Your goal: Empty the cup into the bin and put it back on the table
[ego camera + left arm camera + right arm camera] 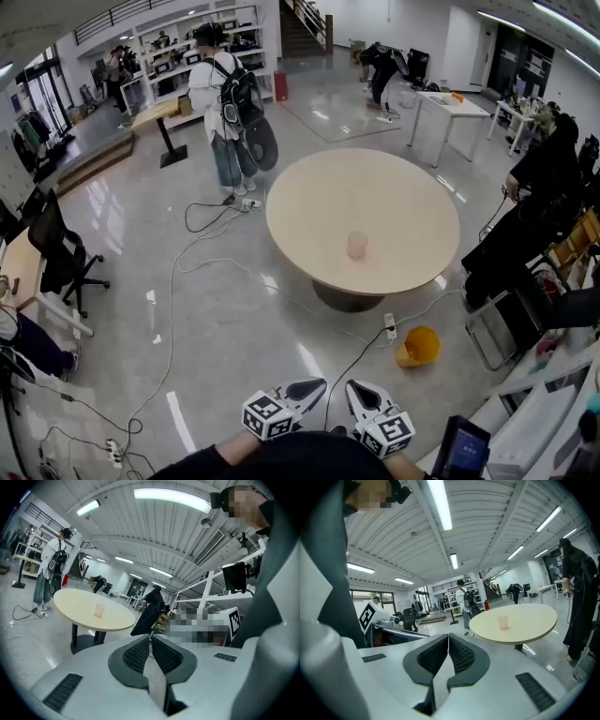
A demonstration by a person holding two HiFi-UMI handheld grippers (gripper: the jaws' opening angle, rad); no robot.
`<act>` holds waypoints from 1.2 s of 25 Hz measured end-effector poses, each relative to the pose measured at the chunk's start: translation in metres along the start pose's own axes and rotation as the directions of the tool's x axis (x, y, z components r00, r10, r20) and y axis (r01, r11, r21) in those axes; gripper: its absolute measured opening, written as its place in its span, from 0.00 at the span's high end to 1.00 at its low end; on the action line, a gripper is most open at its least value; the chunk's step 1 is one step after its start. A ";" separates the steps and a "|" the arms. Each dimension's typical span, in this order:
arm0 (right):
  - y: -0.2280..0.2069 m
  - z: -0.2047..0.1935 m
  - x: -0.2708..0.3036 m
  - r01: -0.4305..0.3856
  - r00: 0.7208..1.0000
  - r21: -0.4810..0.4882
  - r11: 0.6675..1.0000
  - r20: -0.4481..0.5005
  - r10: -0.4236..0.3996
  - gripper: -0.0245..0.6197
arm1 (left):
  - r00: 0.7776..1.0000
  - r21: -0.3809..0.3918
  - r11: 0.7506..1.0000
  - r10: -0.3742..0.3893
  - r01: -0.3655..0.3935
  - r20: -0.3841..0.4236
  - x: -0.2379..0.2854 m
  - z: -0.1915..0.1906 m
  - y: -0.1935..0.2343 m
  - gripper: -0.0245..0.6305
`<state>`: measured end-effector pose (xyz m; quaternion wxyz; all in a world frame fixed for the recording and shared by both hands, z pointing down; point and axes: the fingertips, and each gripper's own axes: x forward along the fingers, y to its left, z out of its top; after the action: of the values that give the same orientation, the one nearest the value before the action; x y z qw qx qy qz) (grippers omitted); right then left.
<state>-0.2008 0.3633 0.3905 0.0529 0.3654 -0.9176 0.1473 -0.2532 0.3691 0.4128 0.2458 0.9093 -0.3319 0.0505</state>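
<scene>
Head view and both gripper views, before any approach to the cup. The left gripper and the right gripper are hovering low in front of the person, well apart from the round table. The ribbed fingers of each are pressing together with nothing between them.

**Hazards.**
- Both pairs of fingers are clenching, so they will need to spread before they reach the cup. A late spreading would probably push the cup across the tabletop or tip it.
- The cup is looking thin-walled and translucent. A hard squeeze could be buckling it and spilling the contents on the table. Whether it is holding anything, the views are not showing.
- The yellow bin is sitting on the floor beside the table's base, far below the tabletop. Tipping the cup from high up risks missing the bin's mouth.
- A white cable and a power strip are lying on the floor between the person and the bin, so a foot could be catching there during the walk in.
- A person in black is standing close to the far right edge of the table, narrowing the room on that side.

**Pose of the cup.** It is standing upright, alone on the table, somewhat toward the near edge. Its long axis is running vertically, its open mouth is facing the ceiling and its narrower base is resting on the tabletop. Emptying it will mean turning that axis past level over the bin.
</scene>
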 end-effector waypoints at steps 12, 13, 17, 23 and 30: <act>-0.043 -0.007 -0.045 -0.009 1.000 0.042 0.999 0.006 0.009 0.94 | 0.999 -0.011 0.999 0.050 -0.050 -0.004 0.033 -0.016 -0.044 0.92; -0.045 -0.009 -0.045 -0.010 1.000 0.050 0.999 0.004 0.010 0.94 | 0.998 -0.014 0.998 0.057 -0.057 -0.006 0.034 -0.018 -0.043 0.92; -0.053 -0.017 -0.040 -0.014 1.000 0.083 0.996 -0.005 0.014 0.94 | 0.997 -0.032 0.997 0.073 -0.074 -0.018 0.037 -0.022 -0.036 0.92; -0.072 -0.019 -0.012 0.007 1.000 0.105 0.994 -0.029 -0.004 0.94 | 0.999 -0.050 0.998 0.043 -0.045 -0.029 0.054 -0.014 -0.008 0.92; -0.110 0.005 0.045 0.093 0.996 0.108 0.990 -0.026 -0.090 0.94 | 0.999 -0.009 0.999 -0.034 0.034 -0.034 0.083 0.027 0.049 0.92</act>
<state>-0.1575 0.2566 0.4203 0.0492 0.4080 -0.8898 0.1986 -0.2222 0.2757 0.4305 0.2560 0.9129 -0.3122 0.0606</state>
